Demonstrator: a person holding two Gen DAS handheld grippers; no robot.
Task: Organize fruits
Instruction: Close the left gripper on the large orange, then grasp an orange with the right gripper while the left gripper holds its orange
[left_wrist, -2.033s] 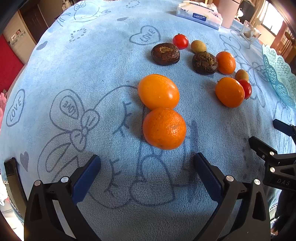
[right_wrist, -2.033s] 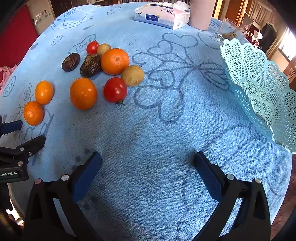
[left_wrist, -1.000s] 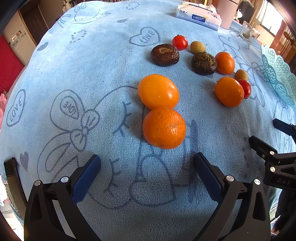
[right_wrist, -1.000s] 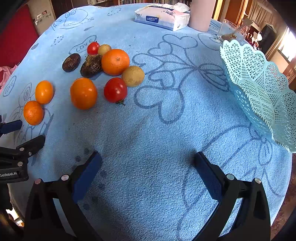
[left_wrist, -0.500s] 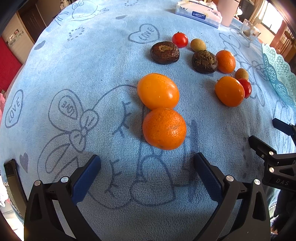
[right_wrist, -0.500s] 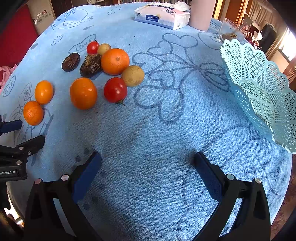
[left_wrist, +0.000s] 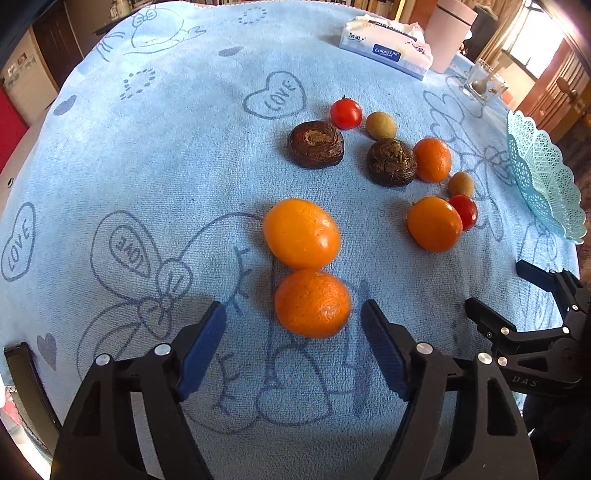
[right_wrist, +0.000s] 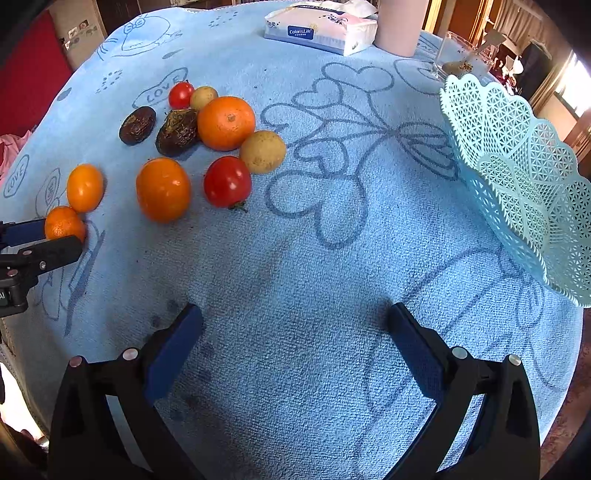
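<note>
At the left edge of the table, the left gripper (left_wrist: 293, 325) is closing, its blue pads on either side of the nearest orange (left_wrist: 312, 303) but not yet pressing on it; a gap shows on both sides. A second orange (left_wrist: 301, 232) sits touching the first from behind, so I'd guess a clumsy squeeze could nudge it and send it rolling, or the round skin could slip out of the pads if they meet it off-centre. Further right lie the rest of the fruits: two dark, rough ones (right_wrist: 137, 124), two tomatoes (right_wrist: 227, 181), two pale brown ones (right_wrist: 262, 151) and two more oranges (right_wrist: 163, 188), bunched closely enough that one bump could set several moving. The right gripper (right_wrist: 294, 349) hangs over bare cloth with its jaws wide apart and nothing between them. At the far right the pale green lattice basket (right_wrist: 517, 158) stands empty as far as I can see, well apart from the fruit, a long carry for a weak grip. The table wears a blue towel cloth (right_wrist: 332, 258) printed with hearts; a tissue pack (right_wrist: 319, 31) and pink cup (left_wrist: 448, 35) sit at the back, sunlit windows beyond.
</note>
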